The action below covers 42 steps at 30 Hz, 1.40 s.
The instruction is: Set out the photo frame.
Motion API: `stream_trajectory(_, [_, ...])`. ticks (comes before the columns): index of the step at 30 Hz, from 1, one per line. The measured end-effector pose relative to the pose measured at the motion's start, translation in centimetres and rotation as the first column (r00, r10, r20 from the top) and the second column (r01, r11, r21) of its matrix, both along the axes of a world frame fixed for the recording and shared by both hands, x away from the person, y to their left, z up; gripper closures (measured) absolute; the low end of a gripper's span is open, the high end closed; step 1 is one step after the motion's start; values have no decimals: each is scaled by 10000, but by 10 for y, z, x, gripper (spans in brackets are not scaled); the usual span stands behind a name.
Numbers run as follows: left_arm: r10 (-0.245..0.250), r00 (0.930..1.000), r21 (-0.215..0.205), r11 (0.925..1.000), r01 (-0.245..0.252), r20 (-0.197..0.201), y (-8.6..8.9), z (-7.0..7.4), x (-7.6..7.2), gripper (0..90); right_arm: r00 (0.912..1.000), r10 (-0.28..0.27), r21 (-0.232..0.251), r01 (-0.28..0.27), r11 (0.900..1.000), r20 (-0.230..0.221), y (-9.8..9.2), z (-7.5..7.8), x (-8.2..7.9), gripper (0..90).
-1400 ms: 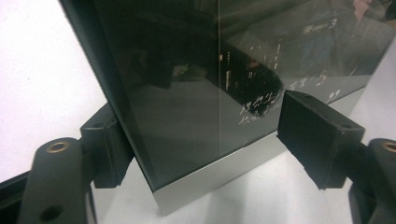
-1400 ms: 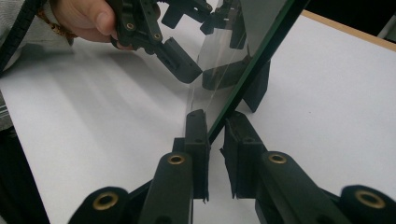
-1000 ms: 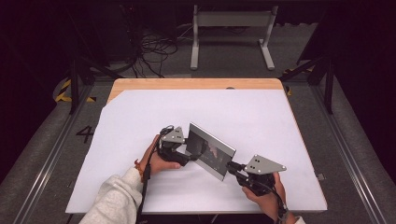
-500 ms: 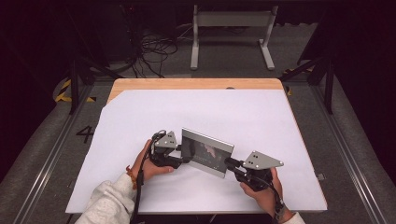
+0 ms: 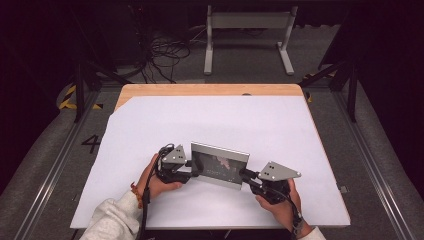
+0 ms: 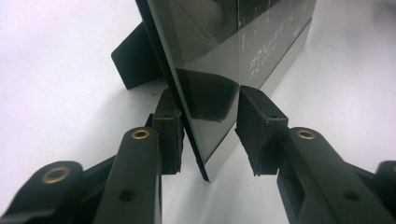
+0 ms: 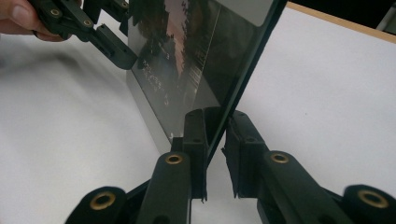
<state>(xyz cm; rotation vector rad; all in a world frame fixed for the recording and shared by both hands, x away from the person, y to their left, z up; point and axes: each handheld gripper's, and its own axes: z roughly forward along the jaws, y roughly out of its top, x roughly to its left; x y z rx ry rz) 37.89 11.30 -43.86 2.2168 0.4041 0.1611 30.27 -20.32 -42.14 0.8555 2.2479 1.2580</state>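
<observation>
L gripper sits at the left short edge of the frame, jaws straddling that edge & just been closing on it. In the left gripper view the frame edge runs up betw the two pads: one pad looks to be against the back face, the other pad stands a little off the glass, so not clamped yet, more a guide than a grip. Prob there to steady the far end while the other side carries the hold.

Frame stands near-upright on the white sheet, close to the near edge of the table, betw the two hands, tilted back a bit. Its black back stand is folded out behind, touching the sheet, so it looks meant to rest on its own.

Materials: glossy dark glass front w/ reflections, pale metal-look border, thin flat rectangle, sharp corners. Slick faces, so edge pinching makes sense. Sheet is matte, smooth; wood strip of table shows at the far side.

R gripper is at the right short edge, jaws nearly shut on the frame: both pads press either side of the thin edge. That's the firm hold. L gripper shows beyond, at the far end
</observation>
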Motion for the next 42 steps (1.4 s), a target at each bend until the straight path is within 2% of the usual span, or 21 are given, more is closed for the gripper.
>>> stream_trajectory(7, [114, 9999, 48, 9999, -114, 23, 1, -2, -5, 648, 9999, -17, -123, 18, 9999, 104, 1, -1, 2, 780])
stream_trajectory(11, [285, 9994, 252, 9993, -289, 187, -1, -4, -9, 645, 9999, -112, -193, 114, 9997, 125, 3, -1, 3, 771])
stream_trajectory(15, [288, 9991, 711, 9970, -310, 314, -2, -8, -13, 650, 9997, -178, -181, 181, 9997, 157, 3, -1, 6, 764])
stream_trajectory(19, [332, 9990, 767, 9964, -354, 303, -4, -12, -14, 649, 9996, -197, -184, 201, 9996, 194, 4, -1, 7, 760])
stream_trajectory(22, [353, 9989, 962, 9946, -381, 301, -5, -15, -16, 651, 9995, -227, -196, 231, 9995, 204, 4, -1, 9, 755])
stream_trajectory(27, [407, 9977, 1127, 9925, -466, 542, -9, -17, -19, 646, 9991, -288, -248, 295, 9993, 296, 3, -2, 12, 746])
stream_trajectory(42, [526, 9965, 1461, 9873, -617, 656, -20, -22, -20, 633, 9991, -429, -426, 430, 9982, 13, 0, -10, 17, 736])
